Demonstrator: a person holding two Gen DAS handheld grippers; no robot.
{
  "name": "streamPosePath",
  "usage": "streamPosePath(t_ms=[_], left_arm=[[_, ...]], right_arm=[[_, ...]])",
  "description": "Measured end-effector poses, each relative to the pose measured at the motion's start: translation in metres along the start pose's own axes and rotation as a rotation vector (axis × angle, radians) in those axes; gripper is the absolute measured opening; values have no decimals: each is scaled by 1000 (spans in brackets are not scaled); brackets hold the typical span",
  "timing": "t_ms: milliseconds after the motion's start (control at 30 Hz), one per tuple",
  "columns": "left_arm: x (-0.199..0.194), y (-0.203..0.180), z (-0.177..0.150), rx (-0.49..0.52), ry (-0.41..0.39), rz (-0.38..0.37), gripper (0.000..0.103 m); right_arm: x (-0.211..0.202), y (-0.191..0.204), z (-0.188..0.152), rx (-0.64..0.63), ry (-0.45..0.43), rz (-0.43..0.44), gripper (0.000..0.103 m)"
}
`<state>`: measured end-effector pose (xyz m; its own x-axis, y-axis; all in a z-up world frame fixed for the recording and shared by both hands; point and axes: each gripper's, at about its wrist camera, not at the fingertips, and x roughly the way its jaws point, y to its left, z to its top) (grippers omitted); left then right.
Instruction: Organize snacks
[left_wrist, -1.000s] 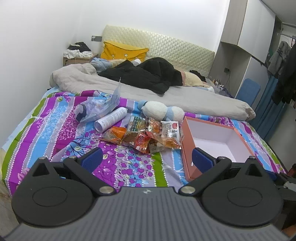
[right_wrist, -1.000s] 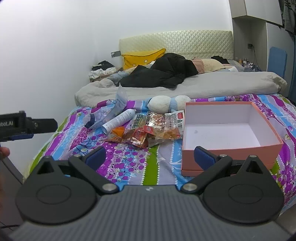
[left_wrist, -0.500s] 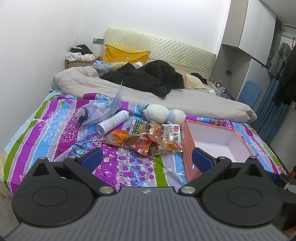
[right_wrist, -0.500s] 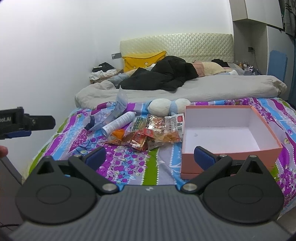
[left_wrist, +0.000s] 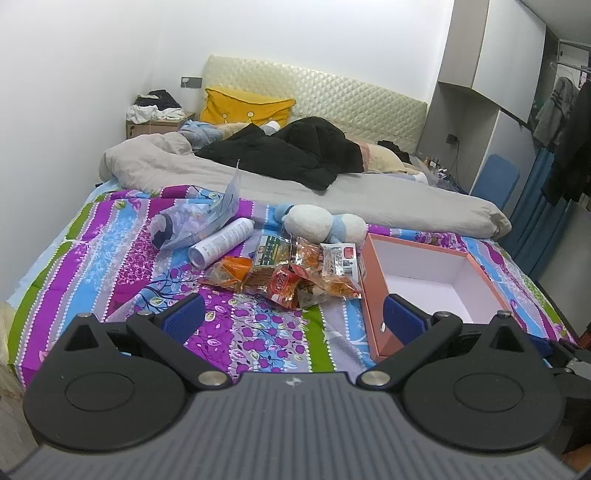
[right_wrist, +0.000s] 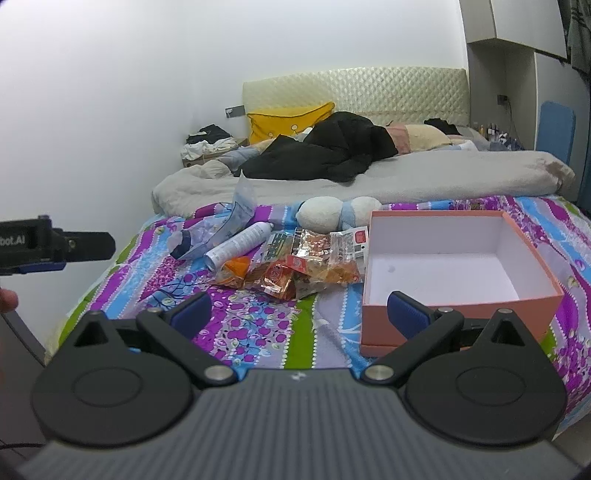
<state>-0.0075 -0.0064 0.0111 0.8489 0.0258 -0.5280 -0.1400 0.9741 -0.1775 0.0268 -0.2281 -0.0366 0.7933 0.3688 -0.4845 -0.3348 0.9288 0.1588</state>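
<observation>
A pile of snack packets (left_wrist: 291, 271) (right_wrist: 295, 267) in orange, red and clear wrappers lies on the striped floral bedspread. An open salmon-pink box (left_wrist: 432, 284) (right_wrist: 447, 273) with a white inside stands empty just right of the pile. My left gripper (left_wrist: 293, 321) is open and empty, held back near the foot of the bed, short of the pile. My right gripper (right_wrist: 299, 312) is open and empty, also short of the pile, with its right finger in front of the box's near wall. The left gripper shows from the side at the left edge of the right wrist view (right_wrist: 55, 245).
A white spray can (left_wrist: 221, 242) (right_wrist: 240, 245), a clear plastic bag holding a bottle (left_wrist: 192, 221) and a white and blue plush toy (left_wrist: 321, 223) lie behind the snacks. A grey duvet (left_wrist: 332, 192), black clothes and a yellow pillow lie further back. A wall runs along the left.
Both grippers have drawn back slightly and tilted, so the bed sits a little lower in both views. Nothing on the bed has moved and both stay open.
</observation>
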Motion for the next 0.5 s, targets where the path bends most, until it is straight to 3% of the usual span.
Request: streamPosePath(t_ms=[500], left_arm=[[4, -7, -5, 22, 22, -28, 103]], right_arm=[[0, 0, -8, 7, 11, -26, 103]])
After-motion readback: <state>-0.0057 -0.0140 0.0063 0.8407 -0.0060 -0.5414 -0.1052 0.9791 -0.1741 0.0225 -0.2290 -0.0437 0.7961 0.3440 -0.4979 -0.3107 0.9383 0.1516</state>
